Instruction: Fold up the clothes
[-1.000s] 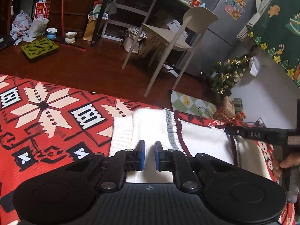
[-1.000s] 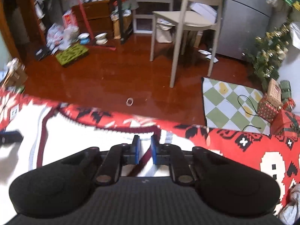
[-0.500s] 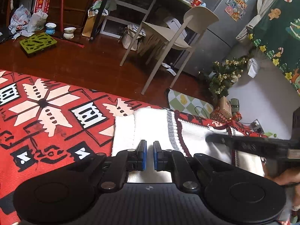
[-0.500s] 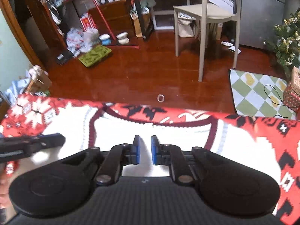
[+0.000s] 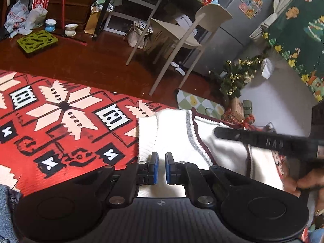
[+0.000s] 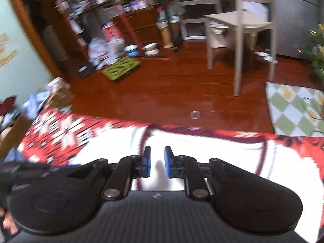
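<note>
Right tongs (image 6: 156, 162) newly parted, blurred

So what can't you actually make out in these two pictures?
- White sweater, left view: near part hidden by the left tool.
- Patterned blanket, right view: blurred.
- Right tool: whether it pinches fabric is unclear.
- Hand, left view: cut off by edge.

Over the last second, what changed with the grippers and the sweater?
The right gripper swung left across the white sweater, its jaws just opening, nothing visibly between them. The left gripper stayed nearly closed over the sweater; sweater and red blanket unchanged.
</note>
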Demonstrator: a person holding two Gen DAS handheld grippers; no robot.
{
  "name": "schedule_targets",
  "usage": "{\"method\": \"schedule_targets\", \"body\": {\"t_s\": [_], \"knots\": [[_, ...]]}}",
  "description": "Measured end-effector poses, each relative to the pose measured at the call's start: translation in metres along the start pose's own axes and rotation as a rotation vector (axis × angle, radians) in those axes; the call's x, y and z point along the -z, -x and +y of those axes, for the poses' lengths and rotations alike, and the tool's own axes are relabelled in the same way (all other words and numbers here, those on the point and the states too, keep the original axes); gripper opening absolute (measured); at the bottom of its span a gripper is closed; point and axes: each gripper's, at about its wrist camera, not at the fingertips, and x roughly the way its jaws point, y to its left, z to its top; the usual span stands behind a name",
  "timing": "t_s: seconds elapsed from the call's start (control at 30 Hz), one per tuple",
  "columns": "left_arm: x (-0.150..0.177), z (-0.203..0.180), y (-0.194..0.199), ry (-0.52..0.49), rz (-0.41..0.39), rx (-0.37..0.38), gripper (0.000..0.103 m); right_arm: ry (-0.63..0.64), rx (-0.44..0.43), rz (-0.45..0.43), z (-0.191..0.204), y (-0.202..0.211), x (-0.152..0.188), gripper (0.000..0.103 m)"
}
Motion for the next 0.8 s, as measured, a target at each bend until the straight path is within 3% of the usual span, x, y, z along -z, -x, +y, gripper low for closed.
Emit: {"method": "schedule_targets", "body": {"t_s": [0.13, 0.27, 0.43, 0.5, 0.6, 0.8], "knots": [[-0.001, 0.006, -0.005, 0.03, -0.018, -0.017, 0.006, 0.026, -0.021, 0.029, 0.029, -0.025, 0.002, 0.016], [-0.008, 0.007, -0.013, 0.037, -0.031, -0.027, 0.004, 0.03, 0.062, -0.01, 0.041, -0.053, -0.011, 0.009], [-0.023, 0.005, -0.019, 0.07, -0.033, -0.052, 0.004, -0.013, 0.112, -0.016, 0.046, -0.061, -0.024, 0.01], [-0.029, 0.008, -0.008, 0.089, -0.053, -0.026, 0.006, -0.065, 0.08, -0.03, 0.046, -0.05, -0.025, 0.016], [-0.031, 0.014, 0.014, 0.076, -0.048, 0.034, 0.006, -0.062, -0.025, -0.029, 0.049, -0.029, -0.023, 0.014], [-0.002, 0.027, 0.047, 0.084, 0.064, 0.083, 0.004, 0.017, -0.076, 0.076, 0.072, -0.028, 0.009, 0.01]]}}
